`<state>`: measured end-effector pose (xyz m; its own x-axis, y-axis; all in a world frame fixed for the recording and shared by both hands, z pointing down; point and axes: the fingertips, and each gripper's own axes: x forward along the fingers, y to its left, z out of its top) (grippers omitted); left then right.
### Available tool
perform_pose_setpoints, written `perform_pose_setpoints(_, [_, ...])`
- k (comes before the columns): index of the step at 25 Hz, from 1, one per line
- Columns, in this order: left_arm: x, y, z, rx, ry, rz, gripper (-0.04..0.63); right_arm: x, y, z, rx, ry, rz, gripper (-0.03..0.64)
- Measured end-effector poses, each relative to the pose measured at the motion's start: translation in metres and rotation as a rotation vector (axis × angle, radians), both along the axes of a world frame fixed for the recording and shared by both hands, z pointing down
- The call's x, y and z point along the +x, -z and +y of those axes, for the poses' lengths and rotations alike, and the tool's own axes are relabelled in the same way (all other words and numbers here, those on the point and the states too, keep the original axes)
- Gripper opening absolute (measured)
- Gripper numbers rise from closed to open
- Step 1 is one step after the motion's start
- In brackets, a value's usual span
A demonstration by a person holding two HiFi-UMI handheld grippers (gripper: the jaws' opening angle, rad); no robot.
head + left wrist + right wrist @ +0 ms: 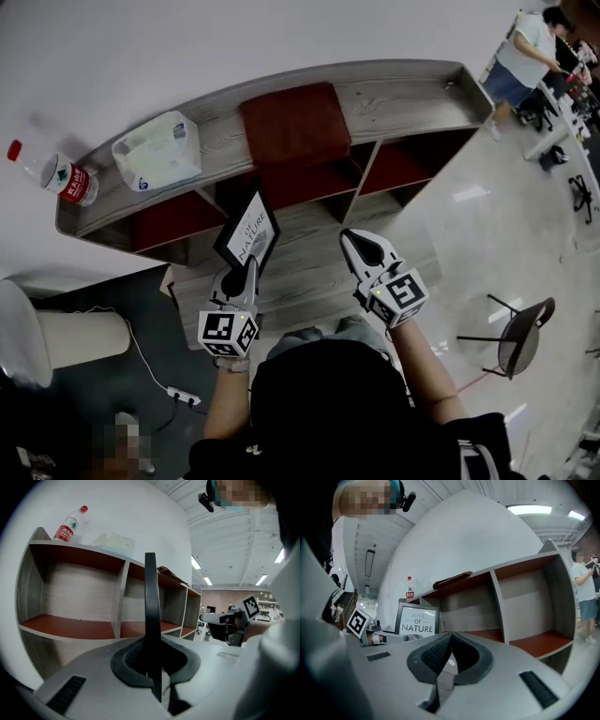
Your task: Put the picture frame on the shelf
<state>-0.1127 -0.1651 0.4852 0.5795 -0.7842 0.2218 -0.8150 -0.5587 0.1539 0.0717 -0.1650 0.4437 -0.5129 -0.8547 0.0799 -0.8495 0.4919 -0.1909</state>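
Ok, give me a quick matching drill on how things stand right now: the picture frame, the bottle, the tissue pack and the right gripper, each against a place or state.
Things:
1. picture frame
2. bottle
3. tissue pack
4. right gripper

Places or states:
A. on top of the shelf, at its left end in the head view
B. shut, nothing between its fingers
C. held in the left gripper
D. on top of the shelf, between the bottle and the dark red pad

Pairs: 1-C, 2-A, 3-D, 4-B.
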Motion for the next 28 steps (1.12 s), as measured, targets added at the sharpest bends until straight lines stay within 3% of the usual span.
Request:
perform_pose_setpoints(10, [-0.006, 0.016, 0.0, 0.017, 0.228, 0.069, 0.032, -0.015, -0.008, -0.026, -0.01, 0.252, 0.059, -0.003])
perform_pose_setpoints(28, [-0.009, 0.041, 0.004, 0.098, 0.445, 0.204, 0.032, -0.02, 0.005, -0.038, 0.036, 0.44, 0.077, -0.003])
